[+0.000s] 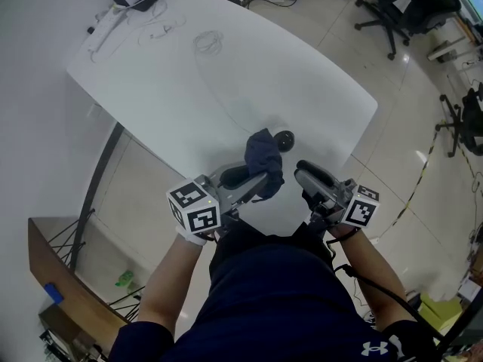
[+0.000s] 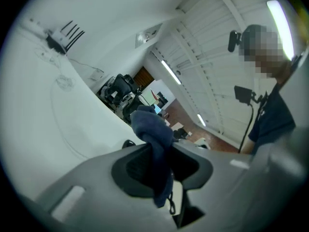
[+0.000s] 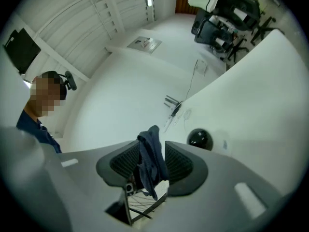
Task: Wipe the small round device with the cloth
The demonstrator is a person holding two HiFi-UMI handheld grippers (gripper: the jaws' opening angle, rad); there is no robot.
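— Left gripper [image 2: 159,150] is doing the actual holding here imo. Its jaws are clamping tight on the dark blue cloth [image 2: 150,127], pinching it mid-way, so a bunched wad is sticking out past the tips and a tail is dangling underneath. I'm guessing that wad is meant to be the rubbing end.

— Makes sense. What about the right gripper [image 3: 152,148] though? Cloth is showing in its gap too.

— Yeah, but its jaws are standing wide and the pads aren't pressing on anything. The cloth is just hanging between them, so that one isn't gripping at all.

— And the small round device [image 3: 199,138]?

— It's sitting on the white table [image 1: 226,89], close to the near edge, just beyond the cloth. As far as I'm seeing, nothing is touching it. Nobody is pinning it down either, so I'm thinking it could skate around once the wiping gets going, and the free gripper might be for steadying it.

— How's the person holding everything?

— Left forearm [image 1: 167,277] and right forearm [image 1: 373,270] are reaching forward from the body. Both grippers are hanging at the table's near edge, pointing roughly level across it and angling in toward each other.
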